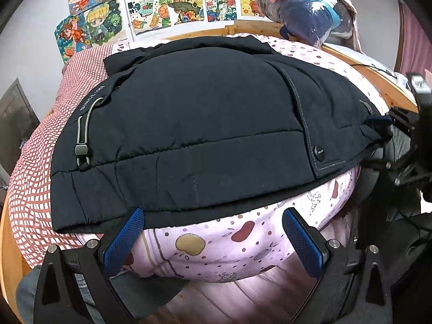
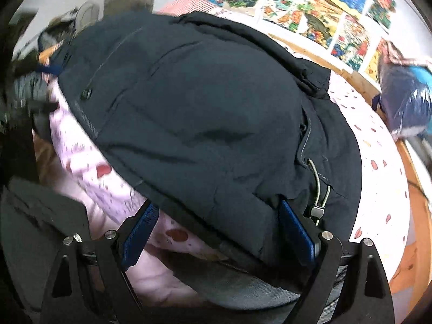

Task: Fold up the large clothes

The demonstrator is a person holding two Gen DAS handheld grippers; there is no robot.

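My left gripper (image 1: 213,226) sits wide open at the near edge of the bed, its blue pads (image 1: 122,239) spread apart with nothing between them; the left pad tip just meets the hem of the dark padded jacket (image 1: 194,124), while the right pad hangs over the pink patterned quilt (image 1: 216,245). My right gripper (image 2: 220,225) is also spread wide, holding nothing, its fingers straddling the jacket's lower edge, the right finger (image 2: 297,232) lying just beside a grey drawstring with a toggle (image 2: 318,197). The jacket lies folded in a bulky heap across the quilt, a snap button (image 1: 320,151) showing near its front flap and a second drawstring cord (image 1: 82,137) along its left side. A red-and-white checked blanket (image 1: 35,167) is bunched to the left of the jacket. Beyond it, a wooden bed frame (image 1: 378,81) borders the mattress, a plastic-wrapped blue bundle (image 1: 310,13) rests on the far right corner, and colourful cartoon drawings (image 1: 172,2) cover the wall. The right wrist view is motion-blurred at its left side.
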